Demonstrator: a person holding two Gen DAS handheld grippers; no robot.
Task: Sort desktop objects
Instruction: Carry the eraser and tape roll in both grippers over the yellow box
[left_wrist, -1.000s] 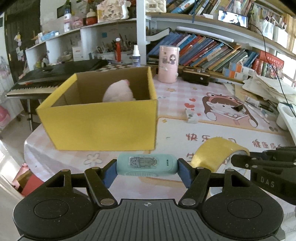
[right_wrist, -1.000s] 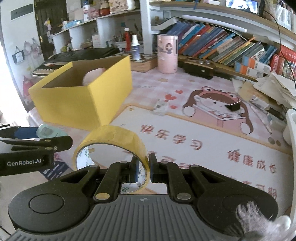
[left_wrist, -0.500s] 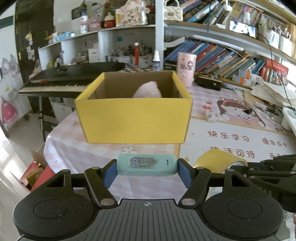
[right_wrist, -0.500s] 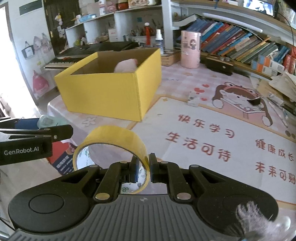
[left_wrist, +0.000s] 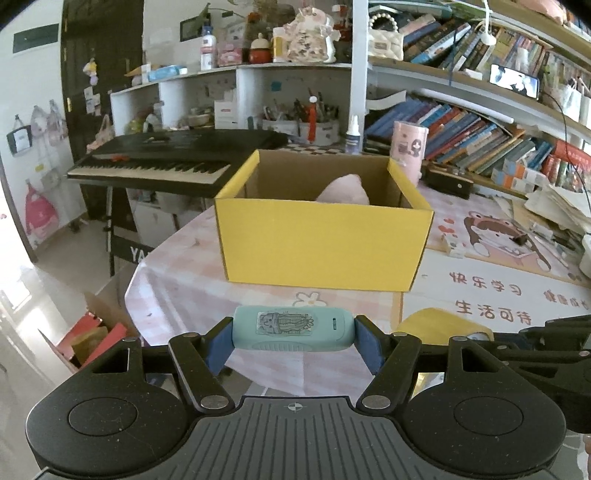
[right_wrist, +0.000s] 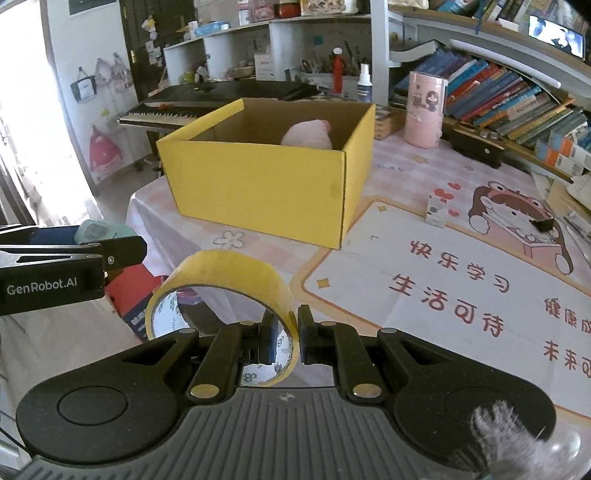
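Landmark: yellow cardboard box (left_wrist: 325, 251), open-topped, standing on the table (left_wrist: 192, 295) with its pink checked cloth; a pale pink soft object (left_wrist: 345, 192) lies inside, toward the far wall. Left gripper (left_wrist: 293, 338): held in the air on the near side of the box, off the table edge, blue pads clamped end to end on a teal oblong gadget (left_wrist: 291, 328) bearing a cactus sticker; the gadget lies crosswise, level. Right gripper (right_wrist: 286, 338): also on the near side of the box, to the right of the left one, jaws drawn together and pinching the band of a yellow tape roll (right_wrist: 225, 273), one finger inside the ring, one outside; the roll stands on edge, clear of the table. Right of the box: cartoon desk mat (right_wrist: 443, 295) with red characters, a small carton (right_wrist: 437, 210) upon it. Behind the box: pink cylinder (right_wrist: 424, 110), spray bottle (right_wrist: 364, 83), black keyboard (left_wrist: 177, 155), shelved books (left_wrist: 480, 144).
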